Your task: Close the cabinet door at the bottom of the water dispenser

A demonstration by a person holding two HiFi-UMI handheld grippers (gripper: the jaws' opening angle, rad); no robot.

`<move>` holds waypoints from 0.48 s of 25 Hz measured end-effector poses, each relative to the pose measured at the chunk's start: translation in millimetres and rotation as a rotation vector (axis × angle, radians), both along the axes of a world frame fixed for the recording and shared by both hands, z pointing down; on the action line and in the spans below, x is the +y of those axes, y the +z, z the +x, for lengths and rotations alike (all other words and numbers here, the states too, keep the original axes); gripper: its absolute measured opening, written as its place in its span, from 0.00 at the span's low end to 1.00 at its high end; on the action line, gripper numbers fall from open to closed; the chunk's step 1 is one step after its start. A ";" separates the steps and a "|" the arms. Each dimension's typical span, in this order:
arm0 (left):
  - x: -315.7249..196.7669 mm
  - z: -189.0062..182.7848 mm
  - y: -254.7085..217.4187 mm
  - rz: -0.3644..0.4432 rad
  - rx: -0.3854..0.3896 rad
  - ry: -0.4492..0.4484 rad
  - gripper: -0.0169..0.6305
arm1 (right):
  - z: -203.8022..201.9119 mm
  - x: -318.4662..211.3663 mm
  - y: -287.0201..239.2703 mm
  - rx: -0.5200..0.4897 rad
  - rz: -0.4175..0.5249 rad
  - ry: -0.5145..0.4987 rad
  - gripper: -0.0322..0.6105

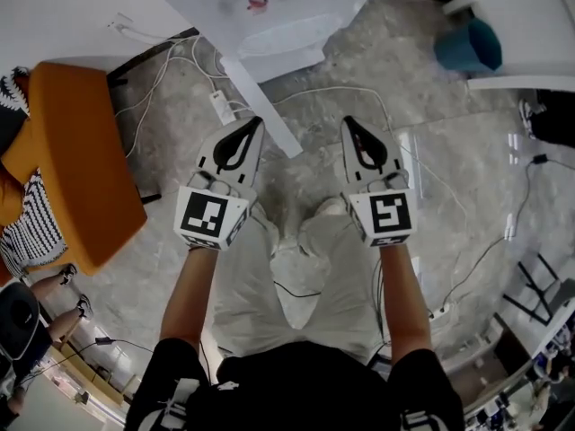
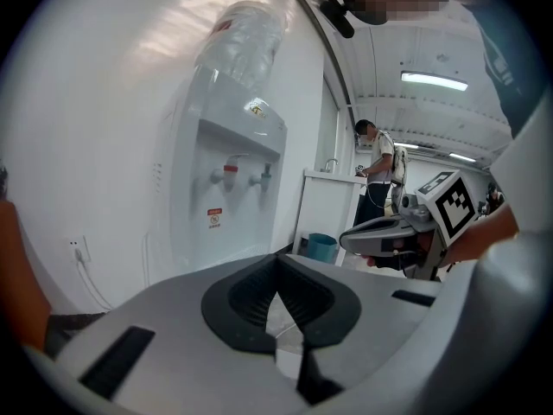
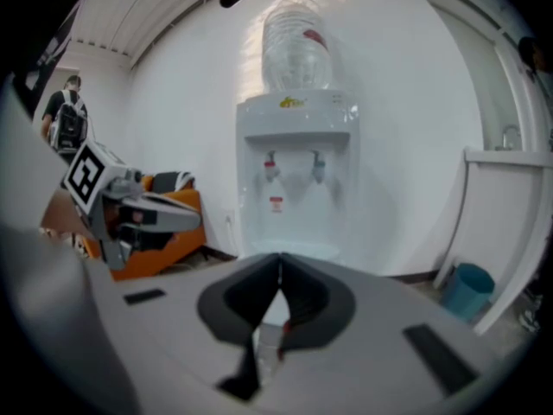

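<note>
The left gripper (image 1: 257, 122) and the right gripper (image 1: 346, 120) are held side by side over a grey floor (image 1: 449, 151). Both have their jaws pressed together and empty, and both face a white water dispenser (image 3: 298, 180).

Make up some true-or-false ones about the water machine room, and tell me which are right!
1. The left gripper and the right gripper are both shut and empty. True.
2. A water bottle sits on top of the dispenser. True.
3. The bin is red. False: it is teal.
4. The right gripper is touching the dispenser. False: it is held in the air, apart from the dispenser.
5. The chair is orange. True.
</note>
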State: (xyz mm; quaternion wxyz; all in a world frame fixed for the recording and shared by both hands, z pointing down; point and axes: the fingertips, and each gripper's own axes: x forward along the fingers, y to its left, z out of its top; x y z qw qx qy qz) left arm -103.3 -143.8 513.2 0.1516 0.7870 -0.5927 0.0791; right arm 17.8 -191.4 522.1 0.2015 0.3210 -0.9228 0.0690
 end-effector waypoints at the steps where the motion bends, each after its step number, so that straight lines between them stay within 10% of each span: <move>1: -1.5 -1.4 5.8 0.004 0.002 -0.001 0.04 | -1.5 -2.4 5.4 -0.004 -0.002 -0.002 0.10; 12: -26.5 -14.2 59.4 0.051 -0.001 -0.017 0.04 | -23.1 -25.9 75.3 -0.032 -0.036 -0.035 0.10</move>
